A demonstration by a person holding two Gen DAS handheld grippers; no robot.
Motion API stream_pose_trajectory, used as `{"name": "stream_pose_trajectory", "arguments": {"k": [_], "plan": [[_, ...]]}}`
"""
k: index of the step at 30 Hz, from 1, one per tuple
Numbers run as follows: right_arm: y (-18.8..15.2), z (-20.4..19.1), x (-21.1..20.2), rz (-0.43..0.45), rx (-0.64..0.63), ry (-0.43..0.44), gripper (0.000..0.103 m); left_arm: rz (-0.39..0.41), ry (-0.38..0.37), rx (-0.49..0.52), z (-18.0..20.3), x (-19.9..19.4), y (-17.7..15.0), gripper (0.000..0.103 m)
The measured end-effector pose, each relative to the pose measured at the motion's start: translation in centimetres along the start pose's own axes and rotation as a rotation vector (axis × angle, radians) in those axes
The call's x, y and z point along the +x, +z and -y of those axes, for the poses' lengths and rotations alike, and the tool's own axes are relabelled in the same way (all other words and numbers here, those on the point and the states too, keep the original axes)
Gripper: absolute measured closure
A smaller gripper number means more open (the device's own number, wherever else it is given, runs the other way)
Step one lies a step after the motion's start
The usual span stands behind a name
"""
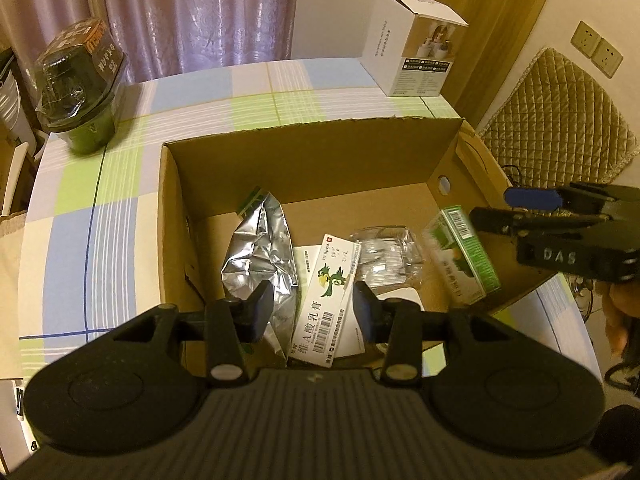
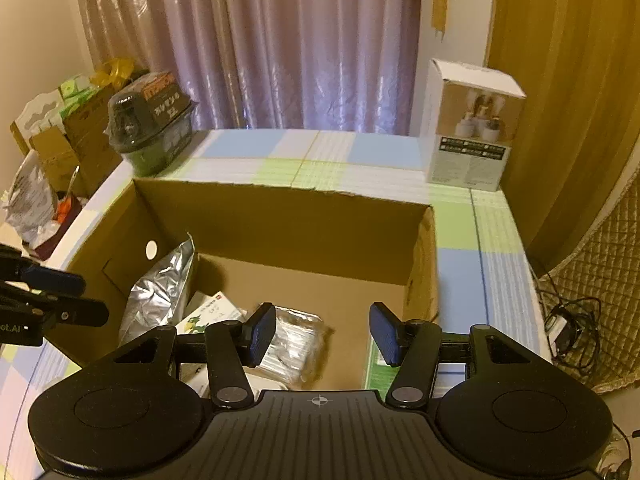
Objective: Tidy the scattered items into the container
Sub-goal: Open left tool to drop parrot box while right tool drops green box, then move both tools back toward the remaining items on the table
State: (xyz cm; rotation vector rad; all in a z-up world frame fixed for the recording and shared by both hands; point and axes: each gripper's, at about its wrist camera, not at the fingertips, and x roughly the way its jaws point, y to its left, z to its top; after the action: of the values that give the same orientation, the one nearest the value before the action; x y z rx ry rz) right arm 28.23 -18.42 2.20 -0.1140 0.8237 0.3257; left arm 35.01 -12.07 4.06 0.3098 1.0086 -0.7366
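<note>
The cardboard box (image 1: 304, 160) is sitting on the bench (image 1: 120, 184), holding a foil pouch (image 1: 260, 256). Both grippers' jaws are gaping apart, empty. Only the left wrist view is showing the green carton (image 1: 460, 256).

Left gripper (image 1: 311, 306): fingers spread wide, nothing between the pads, pointing forward and down. Both blue-padded fingers (image 1: 260, 308) visible in its own wrist view, roughly level with each other.

Right gripper (image 2: 323, 334): fingers also spread wide, nothing held, same forward-down tilt. Its pads (image 2: 262, 332) sit level too.

From the left wrist view the right gripper (image 1: 496, 208) enters from the right edge, seen side-on, fingers stacked one above the other. From the right wrist view the left gripper (image 2: 86, 298) enters from the left edge, likewise side-on. The two grippers sit near each other, not touching.
</note>
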Motion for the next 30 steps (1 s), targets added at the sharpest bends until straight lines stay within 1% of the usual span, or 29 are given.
{"name": "stream_pose_trajectory", "arguments": {"k": [8, 12, 13, 14, 15, 16, 19, 25, 28, 30], "plan": [[-0.9, 0.1, -3.2, 0.054, 0.019, 0.000, 0.044, 0.013, -0.006, -0.012, -0.1, -1.8, -1.4, 0.064], [-1.6, -0.5, -5.2, 0.071, 0.020, 0.004, 0.043, 0.020, 0.000, -0.014, -0.2, -3.2, -2.3, 0.060], [-1.8, -0.8, -5.8, 0.076, 0.019, 0.005, 0.026, 0.022, 0.002, -0.015, -0.3, -3.7, -2.7, 0.060], [-2.1, -1.1, -6.4, 0.088, 0.019, 0.002, 0.004, 0.024, 0.005, -0.017, -0.4, -4.1, -3.0, 0.060], [-2.5, -1.4, -7.0, 0.107, 0.015, -0.003, 0.003, 0.027, 0.008, -0.019, -0.4, -4.6, -3.4, 0.059], [-2.8, -1.8, -7.5, 0.118, 0.000, -0.003, 0.003, 0.029, 0.011, -0.022, -0.5, -5.1, -3.7, 0.059], [-3.9, -3.2, -8.8, 0.114, -0.041, 0.006, 0.003, 0.035, 0.016, -0.026, -0.6, -6.7, -4.9, 0.057], [-6.6, -4.9, -10.4, 0.082, -0.055, 0.027, 0.003, 0.049, 0.027, -0.025, -0.6, -9.8, -7.7, 0.049], [-8.1, -5.4, -11.1, 0.066, -0.054, 0.030, 0.003, 0.055, 0.034, -0.018, -0.4, -10.9, -9.4, 0.038], [-9.2, -5.6, -11.5, 0.054, -0.048, 0.033, 0.003, 0.057, 0.036, -0.019, -0.3, -11.5, -10.6, 0.027]]}}
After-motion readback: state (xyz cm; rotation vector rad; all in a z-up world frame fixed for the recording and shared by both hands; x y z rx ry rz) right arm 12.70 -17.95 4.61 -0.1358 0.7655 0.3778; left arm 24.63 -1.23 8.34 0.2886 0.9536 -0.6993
